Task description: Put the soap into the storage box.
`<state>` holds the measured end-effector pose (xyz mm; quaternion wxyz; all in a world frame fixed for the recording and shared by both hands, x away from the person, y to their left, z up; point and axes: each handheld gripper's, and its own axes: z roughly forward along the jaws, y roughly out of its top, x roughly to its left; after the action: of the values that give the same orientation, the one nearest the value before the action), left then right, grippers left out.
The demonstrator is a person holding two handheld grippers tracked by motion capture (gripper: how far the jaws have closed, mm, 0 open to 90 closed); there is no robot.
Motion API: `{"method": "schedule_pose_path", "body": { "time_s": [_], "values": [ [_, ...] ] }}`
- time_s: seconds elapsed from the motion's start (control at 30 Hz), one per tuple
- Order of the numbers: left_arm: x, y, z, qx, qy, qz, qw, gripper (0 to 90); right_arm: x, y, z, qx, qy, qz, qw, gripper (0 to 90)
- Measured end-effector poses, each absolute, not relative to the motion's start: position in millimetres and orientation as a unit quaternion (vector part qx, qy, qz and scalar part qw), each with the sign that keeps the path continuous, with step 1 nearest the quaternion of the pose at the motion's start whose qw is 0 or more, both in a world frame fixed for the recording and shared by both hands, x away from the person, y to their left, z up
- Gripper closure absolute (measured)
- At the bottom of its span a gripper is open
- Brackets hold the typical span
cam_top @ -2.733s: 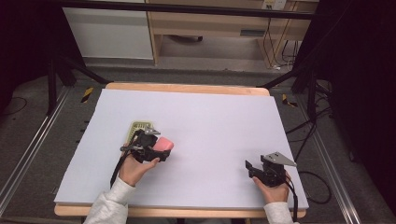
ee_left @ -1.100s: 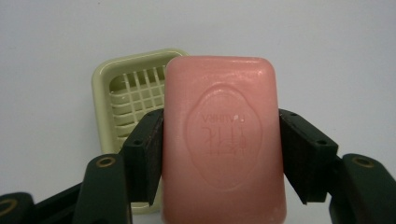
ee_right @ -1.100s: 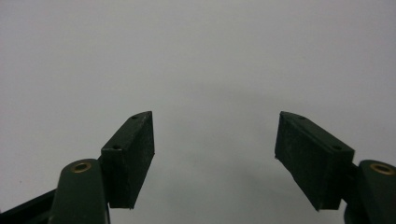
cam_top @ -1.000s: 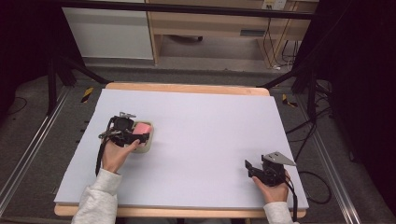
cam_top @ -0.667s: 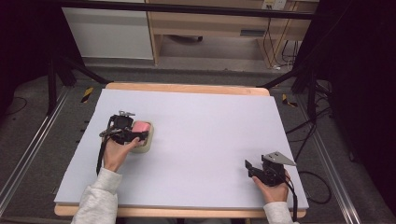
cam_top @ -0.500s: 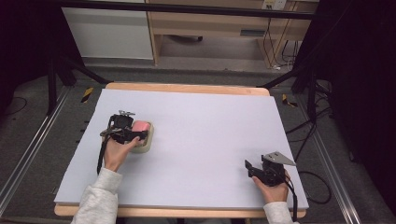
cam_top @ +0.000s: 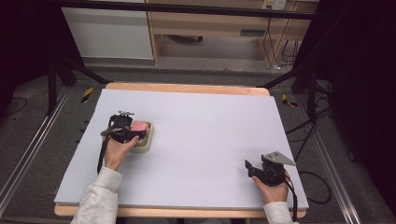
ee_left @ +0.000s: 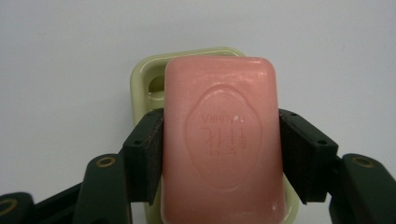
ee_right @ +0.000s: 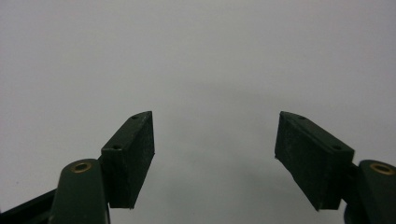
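Pink soap bar (ee_left: pixel 223 140): looking waxy, smooth, faintly glossy, embossed stamp showing. Soap dish (ee_left: pixel 144 79): appearing pale yellow-green glossy plastic. Table top (cam_top: pixel 210 121): showing matt, smooth lavender sheet over a wooden edge. Sleeve (cam_top: pixel 99 198): looking grey knit cloth.

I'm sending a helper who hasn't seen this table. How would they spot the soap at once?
Start at the lavender table top and look to its left half, where the left gripper hovers over a pale yellow-green soap dish. The soap is the pink rounded bar between the black jaws, with an oval stamp pressed into its top.
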<state>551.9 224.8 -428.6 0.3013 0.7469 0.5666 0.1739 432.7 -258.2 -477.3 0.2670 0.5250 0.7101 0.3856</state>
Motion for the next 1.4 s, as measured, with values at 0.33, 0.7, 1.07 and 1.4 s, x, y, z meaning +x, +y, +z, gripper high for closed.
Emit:
{"method": "schedule_pose_path", "body": {
  "time_s": [0.33, 0.7, 1.07, 1.4],
  "values": [
    [554.4, 224.1, -433.2, 0.745, 0.571, 0.171, 0.298, 37.1, 432.8, -258.1, -477.5, 0.525, 0.711, 0.385, 0.267, 28.7],
    [556.3, 222.4, -439.2, 0.748, 0.573, 0.171, 0.289, 37.1, 432.9, -258.1, -477.5, 0.524, 0.711, 0.384, 0.268, 28.7],
    [556.4, 219.4, -441.6, 0.75, 0.572, 0.173, 0.284, 37.1, 432.8, -258.1, -477.5, 0.525, 0.711, 0.384, 0.268, 28.7],
    [557.1, 217.4, -444.3, 0.751, 0.573, 0.18, 0.276, 36.8, 432.7, -258.2, -477.3, 0.525, 0.71, 0.385, 0.268, 28.7]
  ]
}}
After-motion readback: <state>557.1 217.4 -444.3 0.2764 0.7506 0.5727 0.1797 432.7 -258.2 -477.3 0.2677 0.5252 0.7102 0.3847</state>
